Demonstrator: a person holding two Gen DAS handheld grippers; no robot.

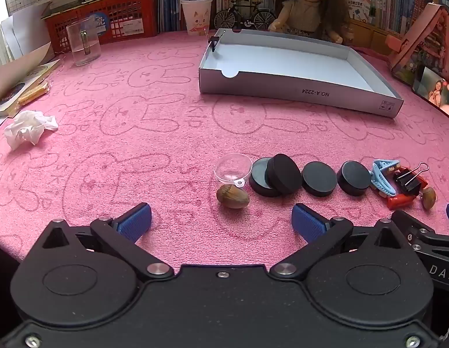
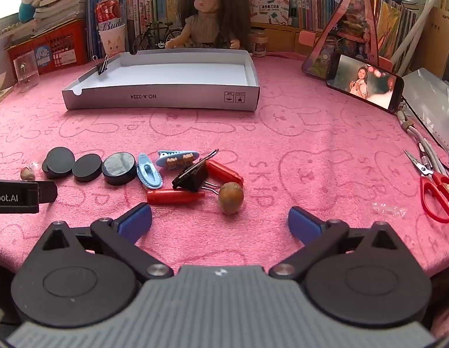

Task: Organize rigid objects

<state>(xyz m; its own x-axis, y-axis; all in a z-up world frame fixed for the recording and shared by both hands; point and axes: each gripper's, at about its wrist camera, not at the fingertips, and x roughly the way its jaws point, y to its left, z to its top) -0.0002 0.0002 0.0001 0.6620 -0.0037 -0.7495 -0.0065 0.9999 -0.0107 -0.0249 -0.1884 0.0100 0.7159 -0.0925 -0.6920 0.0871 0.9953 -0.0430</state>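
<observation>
both spread wide and empty, the left gripper [image 1: 221, 217] hovers just short of a brown nut [image 1: 232, 196], the right gripper [image 2: 220, 217] just behind another nut [image 2: 230, 197].

1. The left gripper [image 1: 221, 217] has a matte black plastic body with two round black housings, each with a shallow raised disc.
2. Black linkage arms end in blue ribbed pads [image 1: 136, 221]; silver screws and rivets mark the pivots.
3. The right gripper [image 2: 220, 221] is built alike, but its centre plate is grey and ribbed, with a small white mark.
4. Its blue pads [image 2: 304, 224] look smoother.
5. White lettering "obot.AI" shows on a black bar at the right wrist view's left edge.
</observation>
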